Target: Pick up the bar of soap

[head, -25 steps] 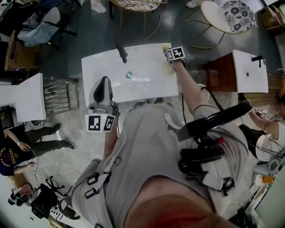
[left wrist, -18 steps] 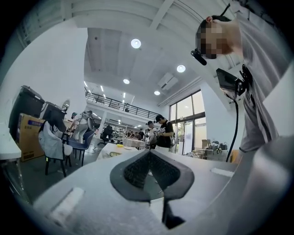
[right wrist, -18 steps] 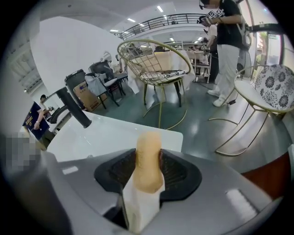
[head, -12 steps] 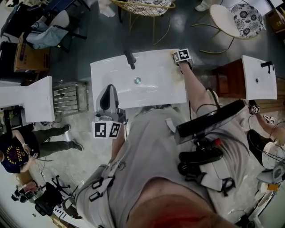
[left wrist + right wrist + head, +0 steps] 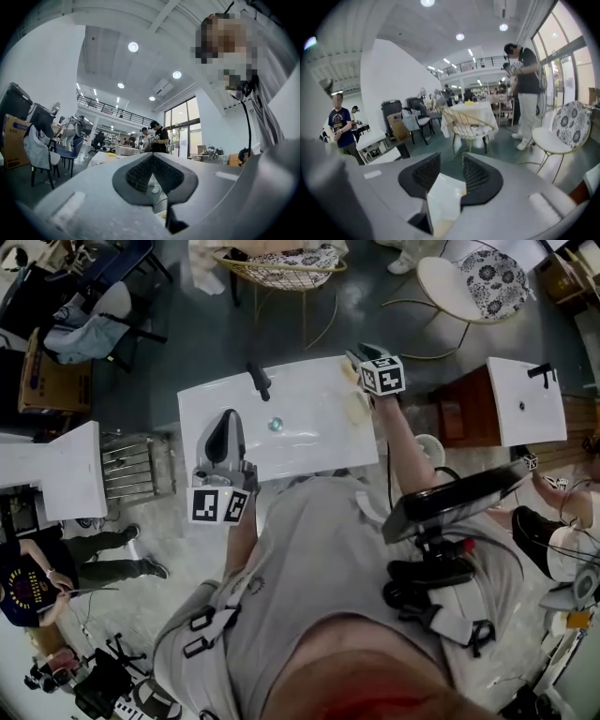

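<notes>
The bar of soap [image 5: 443, 199] is a pale white block with a cream edge, wedged between the ribbed pads of my right gripper [image 5: 449, 171], which is shut on it. In the head view the right gripper [image 5: 364, 356] is held above the back right corner of the white sink [image 5: 309, 442], and a cream bit of the soap [image 5: 350, 369] shows by its jaws. My left gripper [image 5: 225, 427] hovers over the sink's front left. Its jaws [image 5: 152, 161] are shut with nothing between them.
A black faucet [image 5: 258, 381] stands at the sink's back edge, with the drain [image 5: 275, 425] in the basin. Other white sinks stand at left [image 5: 56, 470] and right [image 5: 525, 399]. A wire chair [image 5: 277, 263] and a round white chair [image 5: 469, 277] are behind the sink. People stand around the room.
My right gripper has come up off the sink's back right corner toward the camera with the soap in it. The left gripper has stayed over the sink's front left.
</notes>
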Available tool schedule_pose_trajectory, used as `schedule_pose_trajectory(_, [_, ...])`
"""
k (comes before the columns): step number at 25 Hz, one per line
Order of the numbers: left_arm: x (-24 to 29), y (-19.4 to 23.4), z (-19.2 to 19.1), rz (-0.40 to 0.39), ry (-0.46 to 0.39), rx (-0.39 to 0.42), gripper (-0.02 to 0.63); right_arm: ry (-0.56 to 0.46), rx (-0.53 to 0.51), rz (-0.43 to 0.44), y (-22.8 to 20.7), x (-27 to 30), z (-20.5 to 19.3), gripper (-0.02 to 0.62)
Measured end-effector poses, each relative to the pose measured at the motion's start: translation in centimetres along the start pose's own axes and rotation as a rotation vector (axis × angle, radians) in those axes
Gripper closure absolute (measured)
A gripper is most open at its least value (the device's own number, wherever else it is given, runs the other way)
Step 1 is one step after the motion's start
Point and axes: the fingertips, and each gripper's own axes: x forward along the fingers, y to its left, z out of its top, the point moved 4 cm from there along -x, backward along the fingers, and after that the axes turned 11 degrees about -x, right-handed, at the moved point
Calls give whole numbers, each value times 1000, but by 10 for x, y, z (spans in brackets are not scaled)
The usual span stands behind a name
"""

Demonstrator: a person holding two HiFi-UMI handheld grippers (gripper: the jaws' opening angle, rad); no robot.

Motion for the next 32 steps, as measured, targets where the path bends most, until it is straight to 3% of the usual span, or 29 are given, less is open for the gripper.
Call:
schedule_pose_trajectory(3, [14,-5,7,-43,-14,19,607,-200,-67,-35,28,-70,65,578])
schedule_pose_trajectory(6, [22,-10,12,-83,-21,28,607,-347,-124,-62,66,-130,109,592])
schedule_pose_trajectory(10, [33,-19,14,-132,-20,44,607,-446,-195,-61,104,-181,140,592])
schedule_pose_trajectory(20, [31,-16,13,-156,1,35,606,-477,-241,-57,135,-203,159,592])
schedule_pose_trajectory(32, [30,-26,13,-200,4,18,607,-475,-237,-63,127,-211,161,592])
